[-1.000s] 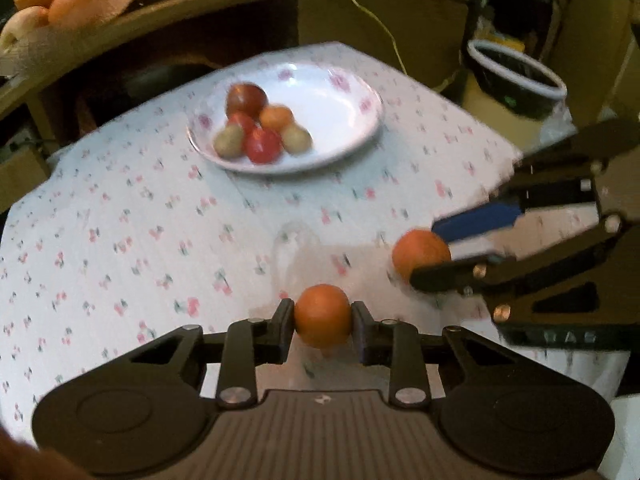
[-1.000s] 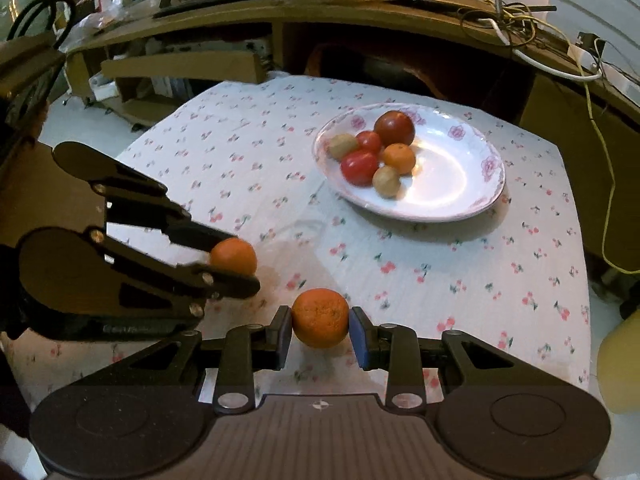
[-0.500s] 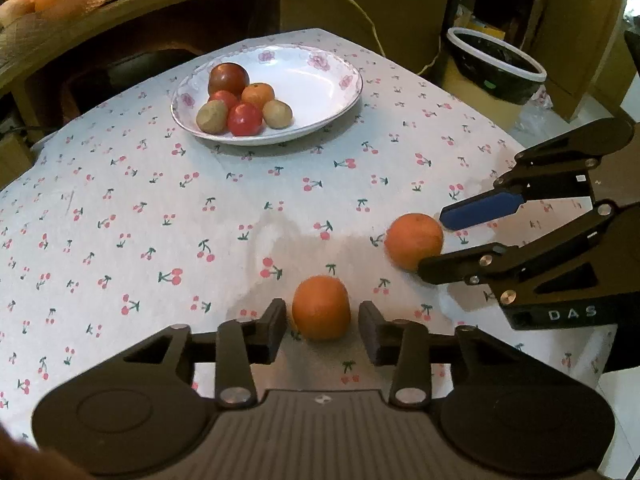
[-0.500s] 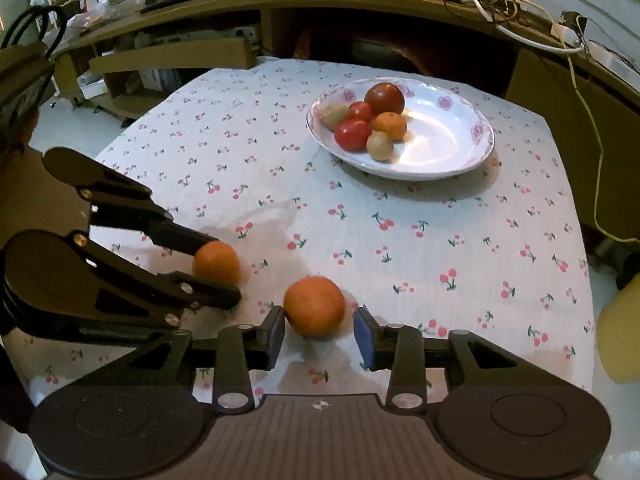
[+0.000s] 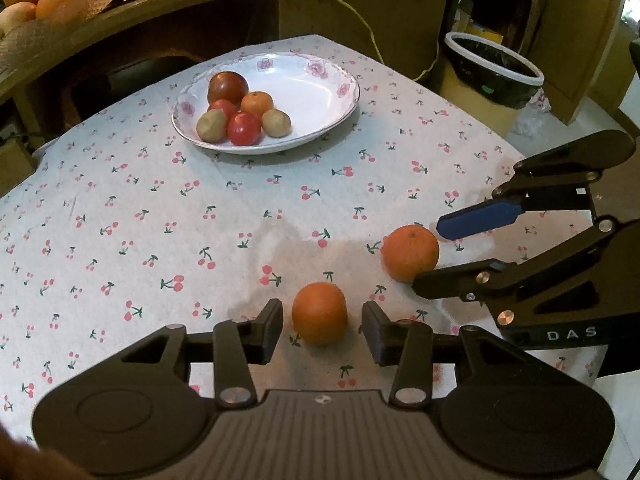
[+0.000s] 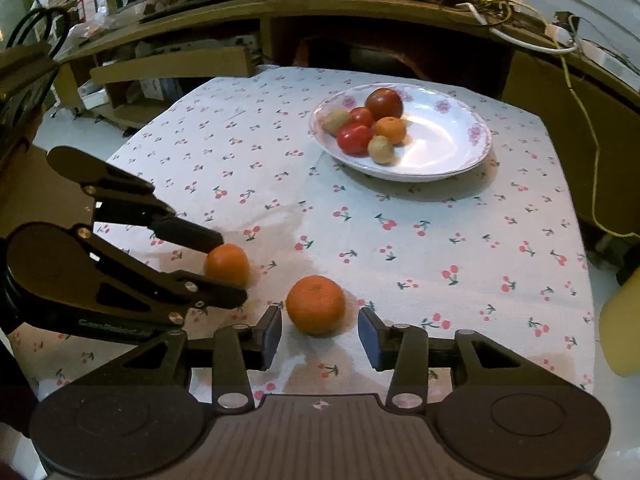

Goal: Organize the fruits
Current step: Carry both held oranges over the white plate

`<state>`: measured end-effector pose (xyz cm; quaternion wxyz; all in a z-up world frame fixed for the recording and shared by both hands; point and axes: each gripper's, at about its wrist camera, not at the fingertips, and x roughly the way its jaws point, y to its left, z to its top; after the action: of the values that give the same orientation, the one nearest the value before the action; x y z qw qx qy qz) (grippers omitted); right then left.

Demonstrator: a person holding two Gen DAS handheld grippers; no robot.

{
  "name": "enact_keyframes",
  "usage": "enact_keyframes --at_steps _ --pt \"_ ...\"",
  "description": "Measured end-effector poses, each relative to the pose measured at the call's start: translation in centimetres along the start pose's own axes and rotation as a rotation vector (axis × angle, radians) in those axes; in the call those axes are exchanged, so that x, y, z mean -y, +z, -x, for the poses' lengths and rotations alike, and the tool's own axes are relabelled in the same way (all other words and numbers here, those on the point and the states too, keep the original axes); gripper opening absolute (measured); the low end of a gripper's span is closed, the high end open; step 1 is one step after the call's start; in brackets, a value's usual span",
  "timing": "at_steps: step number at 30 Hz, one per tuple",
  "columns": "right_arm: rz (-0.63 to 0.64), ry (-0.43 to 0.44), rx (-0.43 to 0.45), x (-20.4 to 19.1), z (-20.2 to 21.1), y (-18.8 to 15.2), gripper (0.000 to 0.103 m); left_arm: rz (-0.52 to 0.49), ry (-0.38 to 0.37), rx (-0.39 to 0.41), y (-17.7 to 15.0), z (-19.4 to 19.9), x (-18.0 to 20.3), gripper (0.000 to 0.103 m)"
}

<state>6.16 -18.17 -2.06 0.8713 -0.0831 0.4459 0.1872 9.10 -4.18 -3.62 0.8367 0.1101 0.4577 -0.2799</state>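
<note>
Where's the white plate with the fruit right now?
The white plate sits at the far end of the cherry-print tablecloth, left of centre in the left wrist view, well beyond the two loose oranges.

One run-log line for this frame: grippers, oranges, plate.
left gripper: open around left orange | right gripper: open around right orange | both oranges on tablecloth | plate: six fruits

Both wrist cameras look low along their fingers across the tablecloth [image 5: 200, 208], sharing the plate [image 6: 460, 160].
</note>
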Motion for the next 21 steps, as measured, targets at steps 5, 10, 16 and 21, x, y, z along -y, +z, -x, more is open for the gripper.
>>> enact_keyframes --at_steps 5,10,16,21 --pt "0.01 0.017 0.003 -0.2 -0.5 0.2 0.043 0.004 0.006 -0.008 -0.1 -0.4 0.0 0.049" --pt "0.003 0.02 -0.013 0.0 -1.1 0.4 0.043 0.014 0.014 -0.007 0.1 -0.7 -0.1 0.048" --pt "-0.015 0.024 -0.041 0.3 -1.4 0.4 0.036 0.017 0.008 -0.007 0.2 -0.7 0.0 0.04" --pt "-0.019 0.019 -0.045 0.1 -1.5 0.6 0.035 0.018 0.005 -0.014 0.4 -0.7 0.2 0.035"
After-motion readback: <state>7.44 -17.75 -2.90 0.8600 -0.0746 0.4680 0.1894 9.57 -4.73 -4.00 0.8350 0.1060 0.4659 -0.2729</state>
